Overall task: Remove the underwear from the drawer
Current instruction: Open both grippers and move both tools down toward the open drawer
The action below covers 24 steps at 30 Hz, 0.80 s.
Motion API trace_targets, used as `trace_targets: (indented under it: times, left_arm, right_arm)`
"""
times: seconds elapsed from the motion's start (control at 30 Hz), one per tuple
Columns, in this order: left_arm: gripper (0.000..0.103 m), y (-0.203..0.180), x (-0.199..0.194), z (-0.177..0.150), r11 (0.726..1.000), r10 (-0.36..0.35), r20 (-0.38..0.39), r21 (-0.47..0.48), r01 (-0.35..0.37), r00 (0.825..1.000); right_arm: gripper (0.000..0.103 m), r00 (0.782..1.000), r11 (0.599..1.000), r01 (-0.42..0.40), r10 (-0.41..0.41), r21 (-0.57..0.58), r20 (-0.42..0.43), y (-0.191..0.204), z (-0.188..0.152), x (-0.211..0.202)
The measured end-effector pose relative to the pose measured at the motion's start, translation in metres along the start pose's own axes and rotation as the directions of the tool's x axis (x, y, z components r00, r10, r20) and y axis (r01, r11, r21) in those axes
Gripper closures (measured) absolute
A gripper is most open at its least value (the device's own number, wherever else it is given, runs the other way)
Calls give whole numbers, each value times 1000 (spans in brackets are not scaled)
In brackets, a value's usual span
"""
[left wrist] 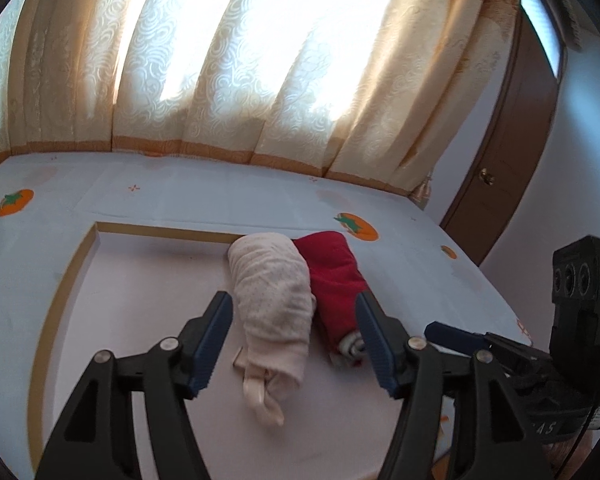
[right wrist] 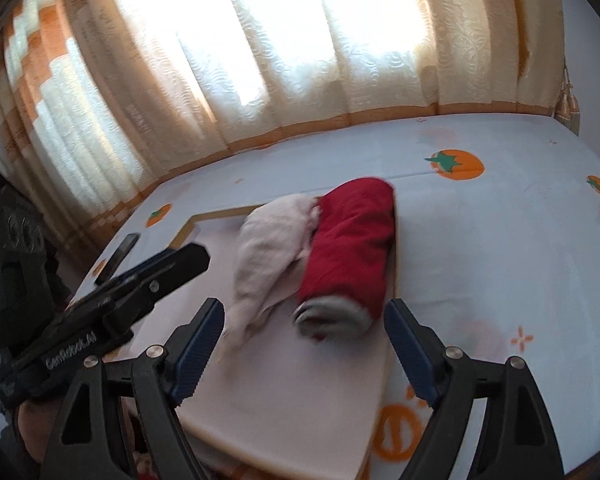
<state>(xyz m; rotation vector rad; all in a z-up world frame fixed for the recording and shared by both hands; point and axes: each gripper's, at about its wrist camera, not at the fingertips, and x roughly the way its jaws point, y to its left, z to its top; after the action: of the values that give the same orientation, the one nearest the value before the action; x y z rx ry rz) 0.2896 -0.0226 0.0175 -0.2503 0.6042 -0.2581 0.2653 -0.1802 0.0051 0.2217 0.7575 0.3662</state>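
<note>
Red roll (right wrist: 350, 248) partly behind pale roll (left wrist: 274, 292), edges motion-blurred

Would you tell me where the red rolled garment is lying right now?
In both wrist views the red rolled garment lies on the pale board, right of and against the pink garment.
</note>
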Motion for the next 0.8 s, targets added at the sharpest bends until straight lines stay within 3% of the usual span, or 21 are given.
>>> trace_targets:
  times: [0.13,0.43,0.8]
  left_arm:
    - [34,-2,-26,-12,999,-8,16,48,8,1000]
    - [34,14,-69,-54,998,-41,-29,56,43,999]
    - [33,47,-121,-118,995,50,-81,91,-43,995]
  right_arm:
    - [19,999,998,-41,40,-51,-11,17,-25,-15]
    - [19,992,983,-116,109,-144,-57,42,-87,-37]
    - [19,980,912,-182,139,-368,-140,81,-155,-42]
